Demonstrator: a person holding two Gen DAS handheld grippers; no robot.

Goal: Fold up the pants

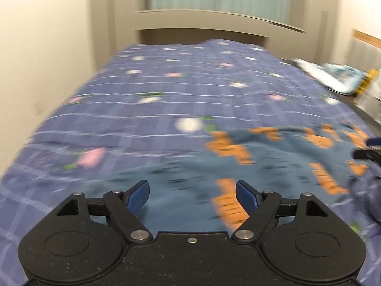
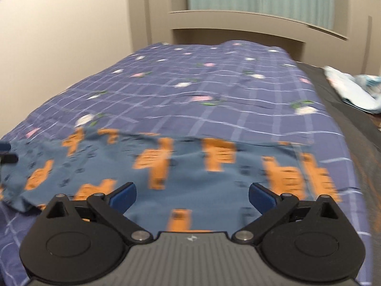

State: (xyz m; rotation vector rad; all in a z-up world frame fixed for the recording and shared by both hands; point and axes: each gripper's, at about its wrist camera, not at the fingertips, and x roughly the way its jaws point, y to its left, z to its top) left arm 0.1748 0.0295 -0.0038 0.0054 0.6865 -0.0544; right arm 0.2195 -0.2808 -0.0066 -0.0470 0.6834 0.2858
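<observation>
The pants [image 1: 190, 174] are blue with orange figures and lie spread on the bed's near end; they also show in the right wrist view [image 2: 190, 169]. My left gripper [image 1: 192, 188] is open and empty, just above the pants' left part. My right gripper [image 2: 192, 190] is open and empty, above the pants' middle. The tip of the right gripper [image 1: 368, 149] shows at the right edge of the left wrist view, and the left gripper's tip [image 2: 7, 153] shows at the left edge of the right wrist view. Both views are motion-blurred.
The bed has a purple checked cover with flowers [image 1: 166, 95], also in the right wrist view [image 2: 214, 90]. A beige headboard [image 1: 202, 23] stands at the far end, a wall on the left. Light blue cloth [image 2: 352, 90] lies on a dark surface to the right of the bed.
</observation>
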